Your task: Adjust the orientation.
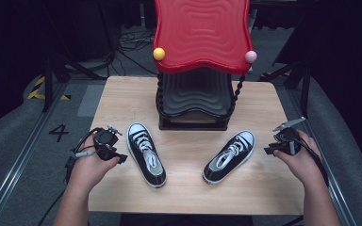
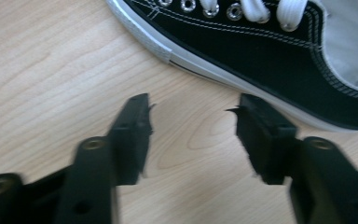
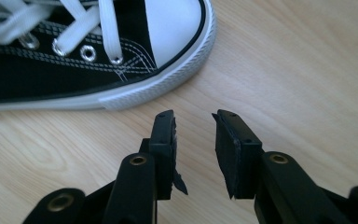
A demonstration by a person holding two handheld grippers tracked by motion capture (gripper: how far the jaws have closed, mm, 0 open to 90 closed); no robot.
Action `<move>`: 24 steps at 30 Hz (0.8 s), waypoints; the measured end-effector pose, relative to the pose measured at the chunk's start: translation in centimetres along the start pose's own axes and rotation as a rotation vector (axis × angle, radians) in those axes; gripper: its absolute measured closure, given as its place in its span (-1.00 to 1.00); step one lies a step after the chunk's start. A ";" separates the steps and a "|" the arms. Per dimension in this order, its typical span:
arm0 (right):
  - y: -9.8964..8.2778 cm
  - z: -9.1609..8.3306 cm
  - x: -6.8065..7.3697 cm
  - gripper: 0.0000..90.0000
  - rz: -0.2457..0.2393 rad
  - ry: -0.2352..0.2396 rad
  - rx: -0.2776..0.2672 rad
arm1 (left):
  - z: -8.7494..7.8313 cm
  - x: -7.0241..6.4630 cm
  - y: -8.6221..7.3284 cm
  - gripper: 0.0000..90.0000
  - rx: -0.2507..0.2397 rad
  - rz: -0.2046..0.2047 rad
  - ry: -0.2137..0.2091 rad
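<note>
Two black canvas sneakers with white laces and toe caps lie on the wooden table (image 1: pixel 188 188). The left sneaker (image 1: pixel 146 154) lies just right of my left gripper (image 1: pixel 115 155); the right sneaker (image 1: pixel 230 156) lies left of my right gripper (image 1: pixel 271 149). In the left gripper view the left gripper (image 2: pixel 193 109) stands open over bare wood, the sneaker's side (image 2: pixel 270 56) just beyond its tips. In the right gripper view the right gripper (image 3: pixel 195 116) is open with a narrower gap, short of the sneaker's toe (image 3: pixel 168 42). Neither holds anything.
A black shoe rack (image 1: pixel 194 101) with a wavy red top (image 1: pixel 201 33) stands at the table's far middle, with a yellow ball (image 1: pixel 159 53) and a pink ball (image 1: pixel 250 56) on its corners. Floor rails and cables surround the table.
</note>
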State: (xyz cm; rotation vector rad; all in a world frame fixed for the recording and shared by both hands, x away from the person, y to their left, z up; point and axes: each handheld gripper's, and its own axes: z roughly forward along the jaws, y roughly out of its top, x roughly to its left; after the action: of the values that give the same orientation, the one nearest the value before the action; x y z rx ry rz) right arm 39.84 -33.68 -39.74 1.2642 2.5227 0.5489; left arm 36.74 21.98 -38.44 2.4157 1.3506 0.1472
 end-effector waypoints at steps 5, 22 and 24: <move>0.0 -0.2 0.4 0.56 -0.066 -0.009 -0.038 | -0.9 -0.5 0.6 0.18 -0.057 -0.040 -0.058; -0.1 0.1 1.1 0.60 0.038 0.094 0.015 | -1.9 -7.6 3.2 0.20 0.017 0.211 -0.177; -0.1 0.1 1.2 0.59 0.034 0.089 0.010 | -1.5 -8.3 3.5 0.19 0.038 0.226 -0.203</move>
State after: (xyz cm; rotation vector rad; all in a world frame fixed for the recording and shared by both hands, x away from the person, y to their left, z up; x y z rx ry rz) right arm 39.11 -32.78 -39.90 1.3158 2.5834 0.6147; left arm 34.71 13.76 -35.03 2.5309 1.0002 -0.0655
